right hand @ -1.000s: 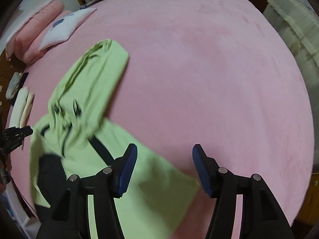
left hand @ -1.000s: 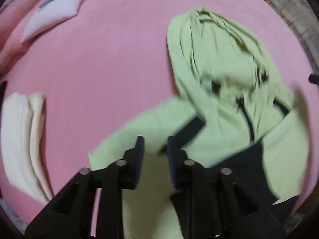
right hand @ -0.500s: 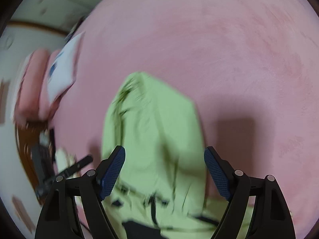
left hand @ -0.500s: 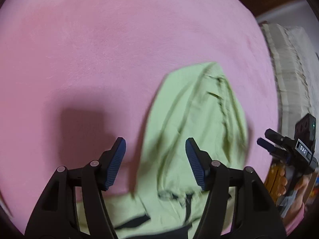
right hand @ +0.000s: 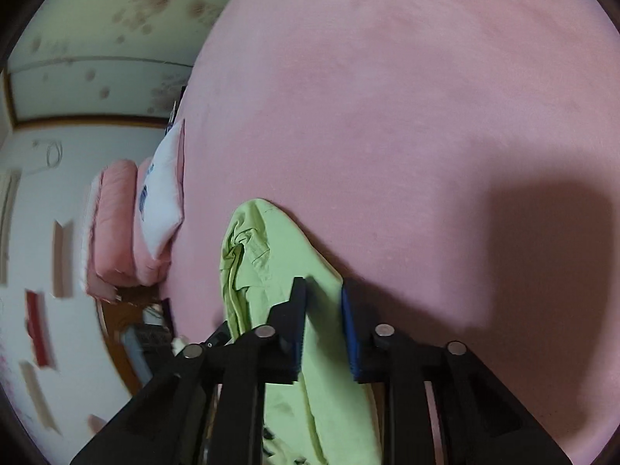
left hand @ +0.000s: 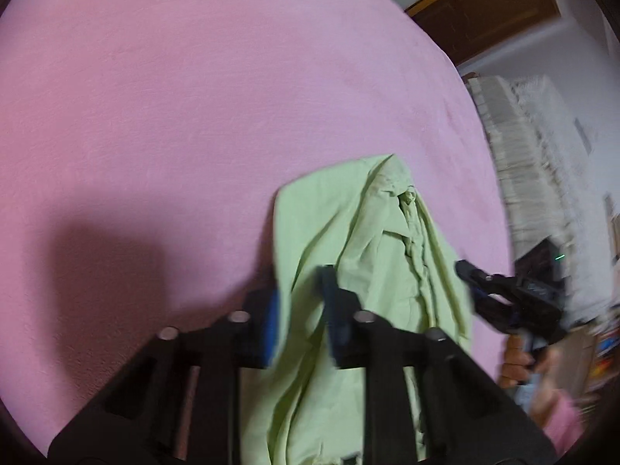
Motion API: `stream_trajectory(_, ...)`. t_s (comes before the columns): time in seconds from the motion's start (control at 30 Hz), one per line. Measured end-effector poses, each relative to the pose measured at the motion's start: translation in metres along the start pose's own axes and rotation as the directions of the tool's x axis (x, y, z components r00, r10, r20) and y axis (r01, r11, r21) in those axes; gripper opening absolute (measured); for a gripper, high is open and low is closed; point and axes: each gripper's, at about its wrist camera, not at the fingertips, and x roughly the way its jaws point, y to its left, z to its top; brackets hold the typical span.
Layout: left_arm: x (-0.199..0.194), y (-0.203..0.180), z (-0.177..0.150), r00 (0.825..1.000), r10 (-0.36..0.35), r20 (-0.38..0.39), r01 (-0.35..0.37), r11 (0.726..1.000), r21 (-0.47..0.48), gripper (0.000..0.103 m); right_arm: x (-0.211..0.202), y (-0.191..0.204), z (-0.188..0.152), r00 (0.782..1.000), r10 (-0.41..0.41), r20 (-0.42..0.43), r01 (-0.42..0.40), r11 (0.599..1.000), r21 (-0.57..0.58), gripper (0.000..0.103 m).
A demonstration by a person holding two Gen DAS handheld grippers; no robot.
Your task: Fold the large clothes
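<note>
Pink bed cover (left hand: pixel 193 97) fills nearly all of both frames, with a dark shadow across the lower left of the left wrist view. Green hooded garment (left hand: pixel 372 263) sits lower centre in each view, its hood tip pointing up the frame, bunched in long creases down its middle. My left gripper (left hand: pixel 300 312) has its jaws drawn in around the garment's left edge; fabric runs between the blue pads, so I read it as clamped on cloth. My right gripper (right hand: pixel 323 325) does the same at the opposite edge in the right wrist view, and it shows at the right of the left view too (blurred). White pillow (right hand: pixel 164 193) and a pink roll (right hand: pixel 116 228) lie at the left of the right view, well apart. Risks, as I judge them: each bite looks shallow, so one edge may slip out if I lift; the central creases could set into the fold.
</note>
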Motion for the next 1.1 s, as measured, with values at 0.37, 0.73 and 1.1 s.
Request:
stream_trajectory(0.37,-0.097,-0.043,-0.024,0.967,-0.198,0.163,0.175,0.974,0.143,0.001,-0.065,0.090,-0.036,0.990,0.131,0.050,-0.112,0.954,-0.277,0.004)
stream_trajectory(0.73,-0.237,-0.045,-0.108,0.976,-0.212,0.042,0.181,0.909,0.376,0.001,-0.197,0.124,-0.137,0.976,0.210,-0.063,-0.213,0.840,-0.499,0.004)
stream_trajectory(1.1,-0.213,0.001,-0.313,1.000,0.016,-0.010,-0.008,0.846,0.533,0.001,-0.140,0.051,-0.290,0.994,0.005,-0.111,-0.064,0.847,-0.528,0.004)
